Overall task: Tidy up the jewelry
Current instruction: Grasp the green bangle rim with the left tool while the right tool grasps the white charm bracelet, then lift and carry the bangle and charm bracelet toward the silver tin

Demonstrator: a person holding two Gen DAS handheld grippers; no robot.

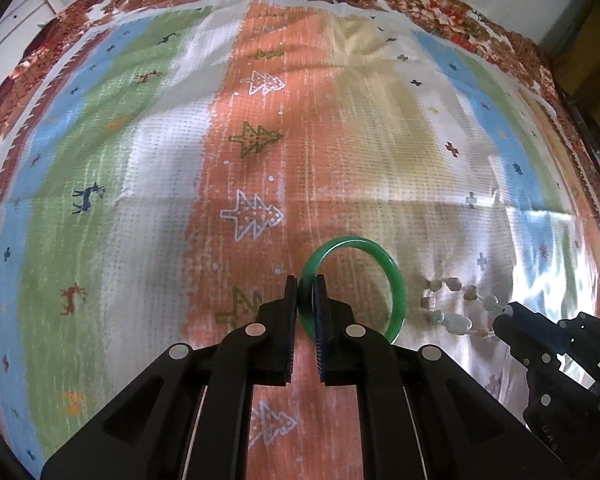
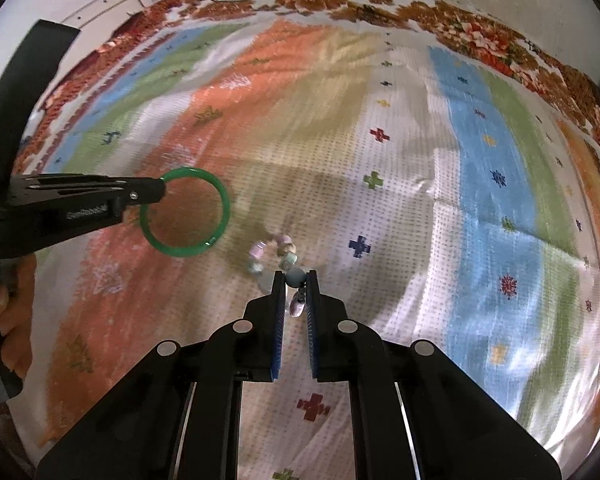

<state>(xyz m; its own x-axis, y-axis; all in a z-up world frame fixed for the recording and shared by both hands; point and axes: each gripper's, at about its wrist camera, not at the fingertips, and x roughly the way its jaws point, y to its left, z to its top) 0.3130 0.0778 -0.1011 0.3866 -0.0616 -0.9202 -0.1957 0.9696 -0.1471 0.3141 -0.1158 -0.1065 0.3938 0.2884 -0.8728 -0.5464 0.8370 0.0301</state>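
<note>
Bangle (image 1: 394, 280) first: green ring, clamped by its rim in the left tongs (image 1: 306, 280), pads pressed tight on it, rest of the hoop sticking out to the right of the grip and looking clear of the striped cloth (image 1: 140, 160). Just right of the bangle, the bead bracelet (image 1: 456, 308): pale mixed beads on a string, pinched at one bead by the right tongs (image 2: 296, 276), which are nearly shut on it; the other beads hang off in a loop toward the bangle, blurred, so can't say whether the low ones touch the cloth.

Step, as I read it: both pieces picked up at once, carry phase of the sort. No tray, box or stand visible anywhere on the cloth, so the destination is unknown from here.

Next move needs: hold both grips firm and keep the two pieces from knocking together. The bracelet is the risk since the grip is on a single round bead. Person's fingers (image 2: 4, 300) show left of the bangle.
</note>
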